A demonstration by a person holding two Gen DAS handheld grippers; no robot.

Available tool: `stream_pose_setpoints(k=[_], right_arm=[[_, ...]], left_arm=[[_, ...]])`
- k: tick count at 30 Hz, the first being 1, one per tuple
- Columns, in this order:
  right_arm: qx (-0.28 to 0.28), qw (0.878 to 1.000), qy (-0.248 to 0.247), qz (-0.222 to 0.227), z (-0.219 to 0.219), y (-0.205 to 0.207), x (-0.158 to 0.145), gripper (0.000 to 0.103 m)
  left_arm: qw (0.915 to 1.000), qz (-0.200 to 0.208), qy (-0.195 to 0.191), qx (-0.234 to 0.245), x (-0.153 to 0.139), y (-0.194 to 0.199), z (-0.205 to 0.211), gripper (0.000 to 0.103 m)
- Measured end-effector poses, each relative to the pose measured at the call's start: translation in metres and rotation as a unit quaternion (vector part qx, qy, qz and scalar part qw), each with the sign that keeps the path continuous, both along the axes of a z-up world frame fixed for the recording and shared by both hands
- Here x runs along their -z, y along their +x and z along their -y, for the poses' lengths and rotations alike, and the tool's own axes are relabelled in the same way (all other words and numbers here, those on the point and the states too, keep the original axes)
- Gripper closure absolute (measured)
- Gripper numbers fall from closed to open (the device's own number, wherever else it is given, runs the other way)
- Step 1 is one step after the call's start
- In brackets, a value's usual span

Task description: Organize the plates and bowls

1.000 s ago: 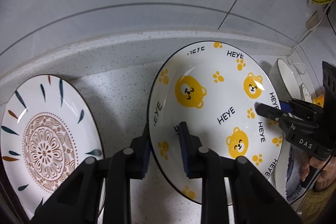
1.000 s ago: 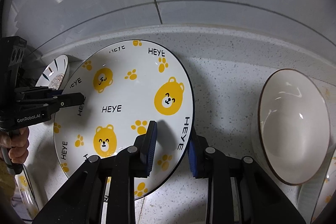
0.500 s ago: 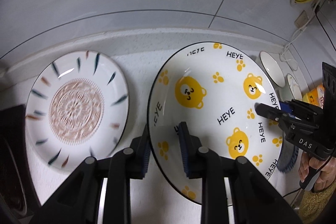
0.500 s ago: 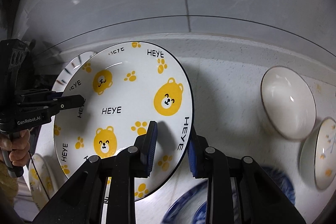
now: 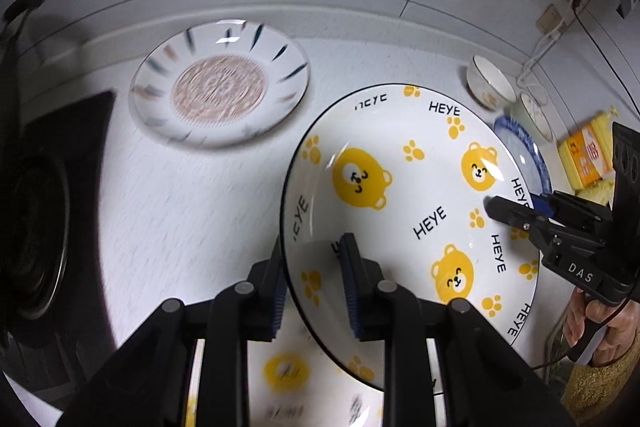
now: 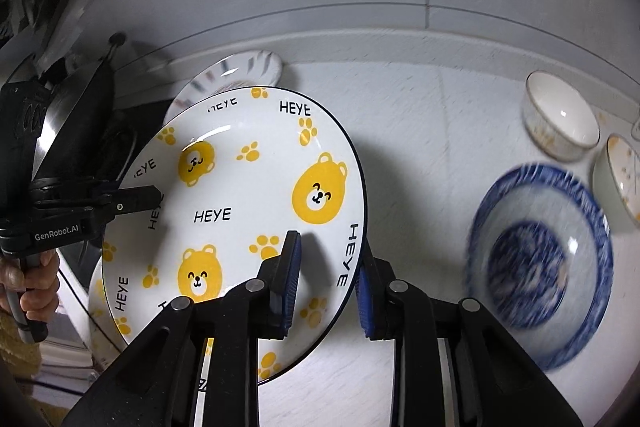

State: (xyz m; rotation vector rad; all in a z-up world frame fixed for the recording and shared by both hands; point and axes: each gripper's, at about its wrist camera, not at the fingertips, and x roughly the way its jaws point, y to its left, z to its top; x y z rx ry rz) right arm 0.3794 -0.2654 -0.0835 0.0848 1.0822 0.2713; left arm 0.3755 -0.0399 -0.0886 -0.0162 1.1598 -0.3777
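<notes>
White bear plate (image 5: 404,195) reads "HEYE"; grippers marked "DAS" (image 5: 490,207), "GenRobot.AI" (image 6: 158,197).

The bear plate (image 6: 240,211) is held above the surface (image 6: 420,131) between both claws, a patterned plate (image 5: 220,87) behind-left, a deep dish (image 6: 540,267) and two bowls (image 6: 560,115) right.

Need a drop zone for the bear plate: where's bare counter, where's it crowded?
Bare counter lies between the bear plate and the blue-patterned bowl, back to the wall. Another patch sits between the mandala plate and the black stove. It is crowded at far right, where two small bowls touch the blue one.
</notes>
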Motion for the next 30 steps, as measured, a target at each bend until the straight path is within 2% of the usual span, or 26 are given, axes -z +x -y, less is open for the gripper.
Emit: stream_pose_setpoints(k=[6,16,30], right_arm=[[-0.004,1.000,0.003,-0.003,-0.044,-0.033,0.001,0.080],[-0.010,1.000,0.002,-0.010,-0.102,-0.077,0.010,0.080],[-0.022,1.000,-0.001,-0.020,-0.149,-0.104,0.026,0.080]], left_arm=[[1.0000,-0.001,0.001,0.002,-0.004,-0.044,-0.045,0.080],[0.9999,-0.011,-0.002,-0.008,0.008,-0.089,-0.096,0.080],[0.9995,-0.010,0.003,-0.030,0.023,-0.119,-0.137,0.080]])
